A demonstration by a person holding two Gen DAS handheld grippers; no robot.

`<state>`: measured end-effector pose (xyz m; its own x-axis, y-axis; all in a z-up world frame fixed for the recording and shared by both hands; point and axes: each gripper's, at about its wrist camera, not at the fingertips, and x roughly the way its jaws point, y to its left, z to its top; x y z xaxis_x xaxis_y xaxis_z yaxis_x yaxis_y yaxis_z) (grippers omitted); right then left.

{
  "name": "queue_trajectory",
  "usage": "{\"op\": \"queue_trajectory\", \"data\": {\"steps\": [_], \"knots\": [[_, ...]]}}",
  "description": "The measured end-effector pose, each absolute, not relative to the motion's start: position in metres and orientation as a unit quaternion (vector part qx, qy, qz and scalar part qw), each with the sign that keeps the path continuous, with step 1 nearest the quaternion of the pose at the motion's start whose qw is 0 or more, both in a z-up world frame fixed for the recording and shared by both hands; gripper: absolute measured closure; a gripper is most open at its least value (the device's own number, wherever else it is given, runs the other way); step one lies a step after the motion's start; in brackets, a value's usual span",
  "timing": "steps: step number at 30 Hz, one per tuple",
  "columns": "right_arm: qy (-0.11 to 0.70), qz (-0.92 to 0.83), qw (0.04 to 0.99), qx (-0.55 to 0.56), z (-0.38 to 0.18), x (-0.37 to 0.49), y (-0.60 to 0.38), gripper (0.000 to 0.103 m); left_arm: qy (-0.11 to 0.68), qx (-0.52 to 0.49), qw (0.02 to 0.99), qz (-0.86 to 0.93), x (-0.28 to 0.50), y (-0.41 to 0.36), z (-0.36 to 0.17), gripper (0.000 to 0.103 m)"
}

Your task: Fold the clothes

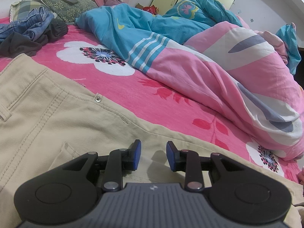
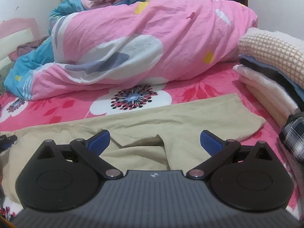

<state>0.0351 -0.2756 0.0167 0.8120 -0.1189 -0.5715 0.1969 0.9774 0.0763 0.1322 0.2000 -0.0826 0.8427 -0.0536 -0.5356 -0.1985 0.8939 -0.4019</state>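
The pink flowered bed (image 1: pixel 155 98) carried beige trousers (image 1: pixel 47 117) under the left gripper (image 1: pixel 153 152), a quilt (image 1: pixel 218 72) beyond it, and jeans (image 1: pixel 24 28) far left.

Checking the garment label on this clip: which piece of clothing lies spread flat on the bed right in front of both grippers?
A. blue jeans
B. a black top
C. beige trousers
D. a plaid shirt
C: the beige trousers lie flat on the pink floral bedsheet ahead of the left gripper and the right gripper, while the blue jeans sit crumpled farther back.
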Motion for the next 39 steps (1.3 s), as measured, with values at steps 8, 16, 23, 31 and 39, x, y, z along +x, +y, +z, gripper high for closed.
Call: {"op": "queue_trajectory", "data": {"steps": [8, 16, 23, 31, 39], "knots": [[0.287, -0.085, 0.954, 0.034, 0.018, 0.032, -0.263, 0.001, 0.278, -0.228, 0.933, 0.039, 0.132, 0.200, -0.083, 0.072], [0.277, -0.079, 0.957, 0.037, 0.016, 0.030, -0.260, 0.001, 0.277, -0.228, 0.932, 0.039, 0.132, 0.200, -0.083, 0.072], [0.281, -0.067, 0.957, 0.022, 0.017, 0.031, -0.253, 0.001, 0.277, -0.228, 0.932, 0.038, 0.132, 0.200, -0.083, 0.072], [0.272, -0.057, 0.961, 0.006, 0.019, 0.030, -0.248, 0.001, 0.277, -0.229, 0.932, 0.038, 0.132, 0.201, -0.083, 0.072], [0.268, -0.037, 0.962, 0.018, 0.020, 0.029, -0.250, 0.001, 0.277, -0.229, 0.932, 0.038, 0.132, 0.200, -0.083, 0.072]]}}
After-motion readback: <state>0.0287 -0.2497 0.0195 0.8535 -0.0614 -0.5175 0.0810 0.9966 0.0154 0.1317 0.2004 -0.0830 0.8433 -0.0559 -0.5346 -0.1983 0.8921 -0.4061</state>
